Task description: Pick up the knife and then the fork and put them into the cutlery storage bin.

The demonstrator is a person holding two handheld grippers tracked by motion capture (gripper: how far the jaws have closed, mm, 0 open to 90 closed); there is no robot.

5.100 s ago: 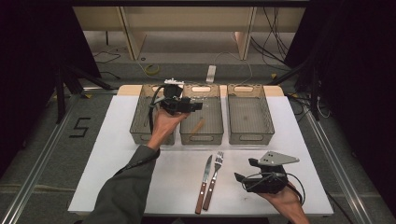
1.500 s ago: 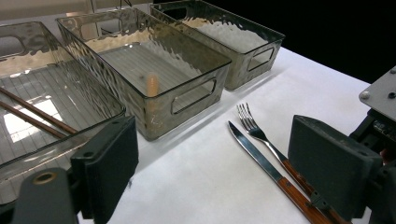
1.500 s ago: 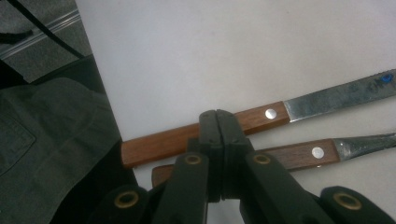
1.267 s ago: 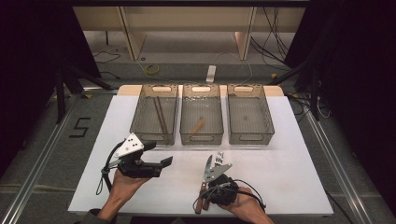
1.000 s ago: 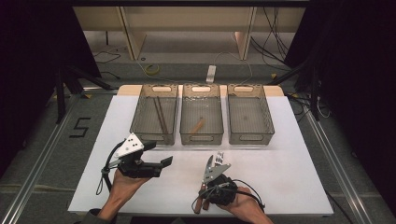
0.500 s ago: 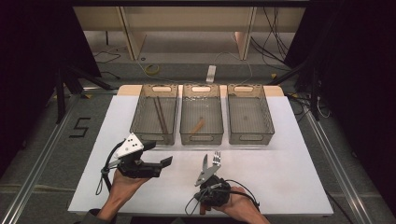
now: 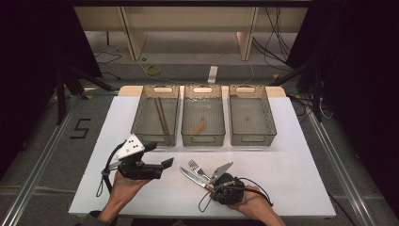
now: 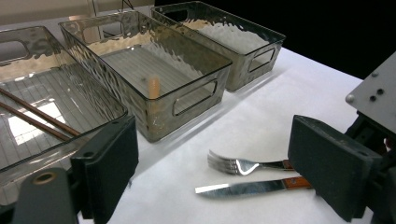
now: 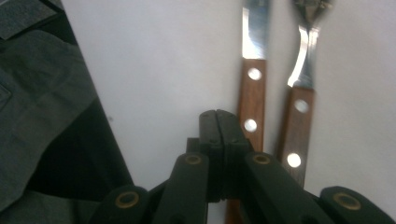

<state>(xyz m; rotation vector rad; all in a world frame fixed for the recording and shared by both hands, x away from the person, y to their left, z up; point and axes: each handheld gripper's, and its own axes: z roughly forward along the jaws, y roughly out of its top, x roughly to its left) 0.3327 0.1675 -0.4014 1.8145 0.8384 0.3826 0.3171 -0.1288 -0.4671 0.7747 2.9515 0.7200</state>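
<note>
A knife [image 7: 190, 176] and a fork [image 7: 196, 168] with wooden handles lie side by side on the white table, their tips toward the upper left. My right gripper [image 7: 211, 184] is at their handle ends, shut with nothing between its jaws. In the right gripper view its tips [image 9: 217, 116] rest just left of the knife [image 9: 252, 88], with the fork [image 9: 301, 70] beyond. My left gripper [image 7: 161, 154] hovers left of the cutlery, open and empty. The left gripper view looks between its jaws [image 8: 215, 156] at the fork [image 8: 243, 165] and the knife [image 8: 243, 187].
Three clear bins stand in a row at the back of the table. The left bin [image 7: 141, 120] holds chopsticks [image 7: 161, 115], the middle bin [image 7: 187, 117] a small wooden piece [image 7: 200, 127], and the right bin [image 7: 270, 120] nothing. A dark sleeve [image 9: 42, 93] lies near the right gripper.
The knife and fork have swung round on the table, tips now pointing up and to the left. My right gripper turned with them. The left gripper has kept still.
</note>
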